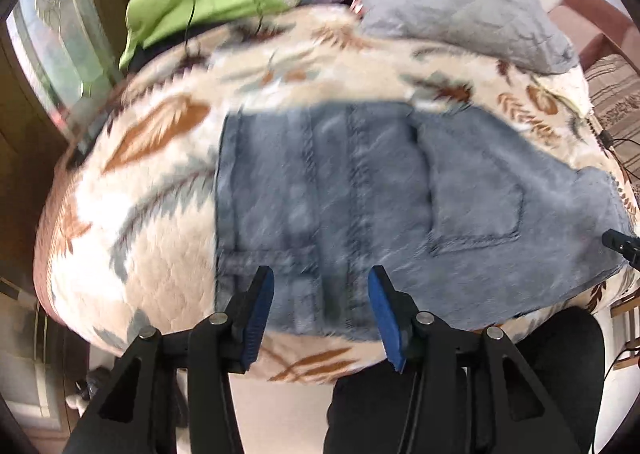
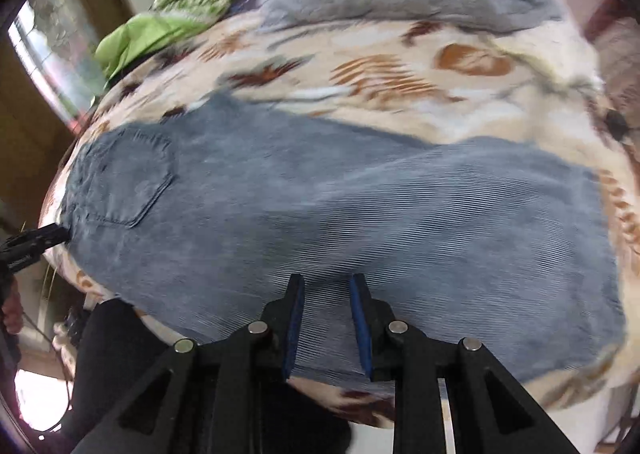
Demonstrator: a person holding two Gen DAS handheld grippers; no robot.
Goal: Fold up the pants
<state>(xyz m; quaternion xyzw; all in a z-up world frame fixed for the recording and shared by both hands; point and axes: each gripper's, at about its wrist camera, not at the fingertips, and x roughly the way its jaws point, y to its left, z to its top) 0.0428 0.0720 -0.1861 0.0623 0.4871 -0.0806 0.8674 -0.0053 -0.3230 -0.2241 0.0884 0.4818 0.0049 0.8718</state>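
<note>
On the leaf-print blanket (image 1: 168,254) your pants (image 2: 320,205) lie flat, seemingly halved leg over leg, with cross folds still ahead, while your left gripper (image 1: 320,318) and right gripper (image 2: 326,326) hover spread and empty.

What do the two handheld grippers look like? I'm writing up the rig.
Both the left gripper and the right gripper have black angular plastic linkage arms with round silver pivot pins. Each finger carries a flat blue ribbed pad. No cable or marking on them is clear.
</note>
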